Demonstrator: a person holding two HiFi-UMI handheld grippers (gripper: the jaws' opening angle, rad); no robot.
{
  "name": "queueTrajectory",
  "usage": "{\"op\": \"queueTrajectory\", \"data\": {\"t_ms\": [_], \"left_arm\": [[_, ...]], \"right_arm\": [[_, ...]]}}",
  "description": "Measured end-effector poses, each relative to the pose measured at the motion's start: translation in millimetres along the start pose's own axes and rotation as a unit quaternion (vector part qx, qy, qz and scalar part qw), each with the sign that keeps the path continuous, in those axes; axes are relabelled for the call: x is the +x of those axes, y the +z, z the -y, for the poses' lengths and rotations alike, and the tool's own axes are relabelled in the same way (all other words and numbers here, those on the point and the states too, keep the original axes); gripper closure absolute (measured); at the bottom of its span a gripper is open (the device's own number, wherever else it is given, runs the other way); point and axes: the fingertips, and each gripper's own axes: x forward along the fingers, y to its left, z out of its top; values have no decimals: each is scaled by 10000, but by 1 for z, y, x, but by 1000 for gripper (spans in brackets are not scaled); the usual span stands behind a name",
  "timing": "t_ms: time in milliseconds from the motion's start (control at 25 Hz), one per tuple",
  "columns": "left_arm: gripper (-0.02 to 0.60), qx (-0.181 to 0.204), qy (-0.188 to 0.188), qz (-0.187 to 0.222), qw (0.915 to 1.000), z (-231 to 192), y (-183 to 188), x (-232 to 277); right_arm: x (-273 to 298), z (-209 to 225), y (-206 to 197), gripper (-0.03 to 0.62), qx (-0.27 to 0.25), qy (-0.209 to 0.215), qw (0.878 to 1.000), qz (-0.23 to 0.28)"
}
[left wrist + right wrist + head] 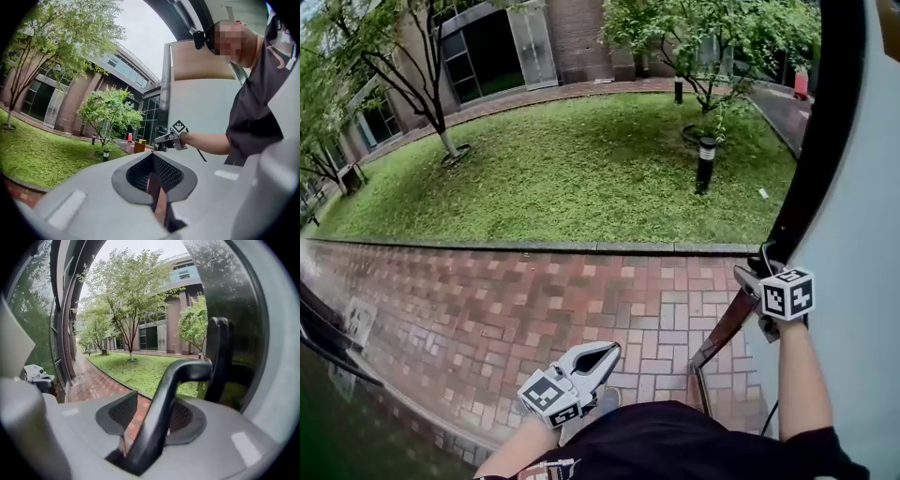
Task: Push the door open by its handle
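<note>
The door (862, 234) is a pale panel with a black edge at the right of the head view. Its dark bent handle (727, 323) slants down from the door's edge. My right gripper (761, 267) is closed around the handle's upper end. In the right gripper view the handle (159, 418) runs slantwise between the two dark pads (117, 413). My left gripper (614, 349) hangs low in front of my body, away from the door, with its tips together and nothing in them. The left gripper view shows its own closed tips (153, 157) and the right gripper (161, 140) at the door.
A wet red brick path (534, 309) lies beyond the doorway, then a kerb and a lawn (581, 178) with trees and a black bollard lamp (705, 164). A dark glass panel (328, 375) stands at the lower left. Buildings close the far side.
</note>
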Motion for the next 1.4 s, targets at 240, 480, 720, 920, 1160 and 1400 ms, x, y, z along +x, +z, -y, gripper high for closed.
{"op": "queueTrajectory", "data": {"t_ms": [240,480,720,920,1160,1400], "left_arm": [[583,60,-806,126,9966,-96,14,43],[583,99,-915,-52,9957,-185,21,42],[583,-31,-860,-93,9962,-222,14,71],[583,-36,-799,-172,9966,-233,14,99],[583,-139,-387,-137,9991,-237,15,115],[583,-286,-258,-9,9993,-231,21,104]], "right_arm": [[-31,62,14,418,352,-329,9957,794],[-56,80,-8,375,927,-359,9910,901],[-67,56,-105,372,1427,542,9878,306],[17,36,-114,376,1564,607,9795,1110],[90,-15,-66,379,411,1430,9823,1141],[96,-34,-35,477,87,1759,9747,1380]]}}
